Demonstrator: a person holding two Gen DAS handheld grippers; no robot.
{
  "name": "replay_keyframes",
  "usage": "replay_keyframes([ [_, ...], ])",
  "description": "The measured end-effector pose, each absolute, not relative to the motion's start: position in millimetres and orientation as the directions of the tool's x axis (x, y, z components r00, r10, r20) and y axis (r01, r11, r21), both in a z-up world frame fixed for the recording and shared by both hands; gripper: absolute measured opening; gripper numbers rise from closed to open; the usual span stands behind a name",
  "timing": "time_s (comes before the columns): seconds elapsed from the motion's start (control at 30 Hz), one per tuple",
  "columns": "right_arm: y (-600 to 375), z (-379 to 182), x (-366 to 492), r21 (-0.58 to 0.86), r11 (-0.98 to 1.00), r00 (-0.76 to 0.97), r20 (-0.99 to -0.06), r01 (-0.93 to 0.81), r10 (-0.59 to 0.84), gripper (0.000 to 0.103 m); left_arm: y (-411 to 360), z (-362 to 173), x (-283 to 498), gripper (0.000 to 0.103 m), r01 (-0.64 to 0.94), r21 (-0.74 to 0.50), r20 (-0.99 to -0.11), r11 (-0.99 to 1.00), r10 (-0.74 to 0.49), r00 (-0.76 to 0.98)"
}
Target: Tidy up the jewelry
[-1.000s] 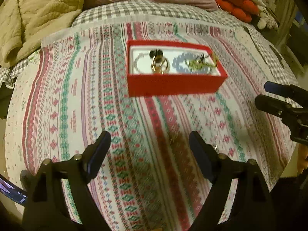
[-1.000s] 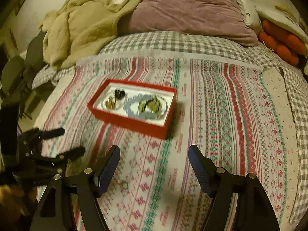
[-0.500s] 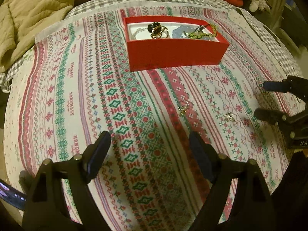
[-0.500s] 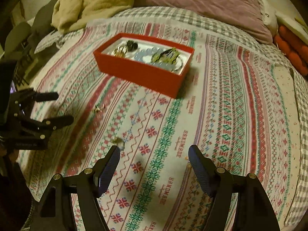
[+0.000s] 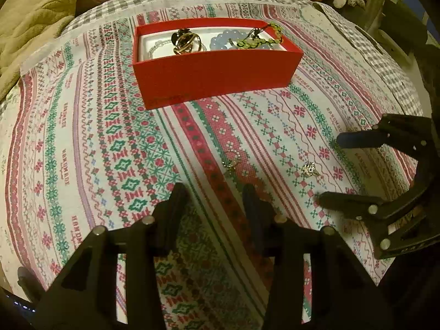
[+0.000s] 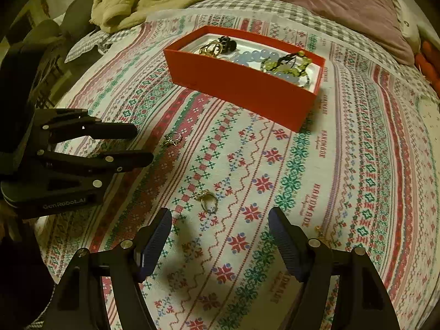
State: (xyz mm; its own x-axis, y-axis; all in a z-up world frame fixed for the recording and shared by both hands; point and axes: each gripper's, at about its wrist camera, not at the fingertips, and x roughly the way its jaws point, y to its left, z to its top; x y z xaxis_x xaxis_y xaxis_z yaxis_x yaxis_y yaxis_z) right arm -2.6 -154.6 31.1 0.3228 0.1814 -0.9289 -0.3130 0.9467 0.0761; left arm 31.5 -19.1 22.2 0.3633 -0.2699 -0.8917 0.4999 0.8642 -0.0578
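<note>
Both grippers hover empty over the patterned cross-stitch bedspread (image 6: 343, 165): left gripper (image 5: 213, 192) part open, right gripper (image 6: 220, 220) wide open. A small gold ring with a stone (image 6: 207, 199) lies just ahead of the right fingers (image 6: 156, 236); the red rectangular jewelry box (image 6: 242, 88) sits farther back

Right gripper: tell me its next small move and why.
Probably ease the right gripper forward and down to straddle the gold ring with a stone cluster. Its jaws are open and empty, the ring lies loose on the patterned cloth just ahead, outside the red rectangular box.
</note>
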Motion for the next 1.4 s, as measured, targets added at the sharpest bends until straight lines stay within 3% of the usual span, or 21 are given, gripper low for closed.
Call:
replay_keyframes([
  [0.4,-143.7,12.5,6.7,0.108,0.94,0.31,-0.926,-0.324,0.213,0.042,-17.6,16.0,35.3,0.045,0.499,-0.073,-0.893,0.863,-0.28,0.353],
  [0.5,-140.9,11.3,10.3,0.112,0.938,0.312,-0.924,-0.328,0.22,0.03,-18.8,15.7,36.7,0.045,0.505,-0.076,-0.891,0.86,-0.286,0.353],
  [0.53,-140.9,11.3,10.3,0.112,0.938,0.312,-0.924,-0.328,0.22,0.021,-19.4,15.3,37.9,0.045,0.507,-0.079,-0.89,0.858,-0.29,0.352],
  [1.03,-145.1,15.4,7.4,0.109,0.936,0.299,-0.93,-0.334,0.215,0.02,-52.2,10.3,55.5,0.044,0.489,-0.089,-0.896,0.867,-0.284,0.341],
  [1.27,-149.5,19.0,4.3,0.105,0.94,0.301,-0.931,-0.325,0.208,0.02,-58.0,10.8,64.3,0.017,0.437,-0.105,-0.9,0.893,-0.272,0.34],
  [1.3,-151.2,19.6,4.2,0.105,0.941,0.301,-0.931,-0.322,0.207,0.02,-54.2,11.2,65.5,0.008,0.434,-0.114,-0.899,0.894,-0.279,0.338],
  [1.4,-158.7,24.8,3.1,0.102,0.946,0.309,-0.93,-0.307,0.201,0.02,-47.6,15.6,69.8,0.006,0.417,-0.149,-0.892,0.896,-0.304,0.335],
])
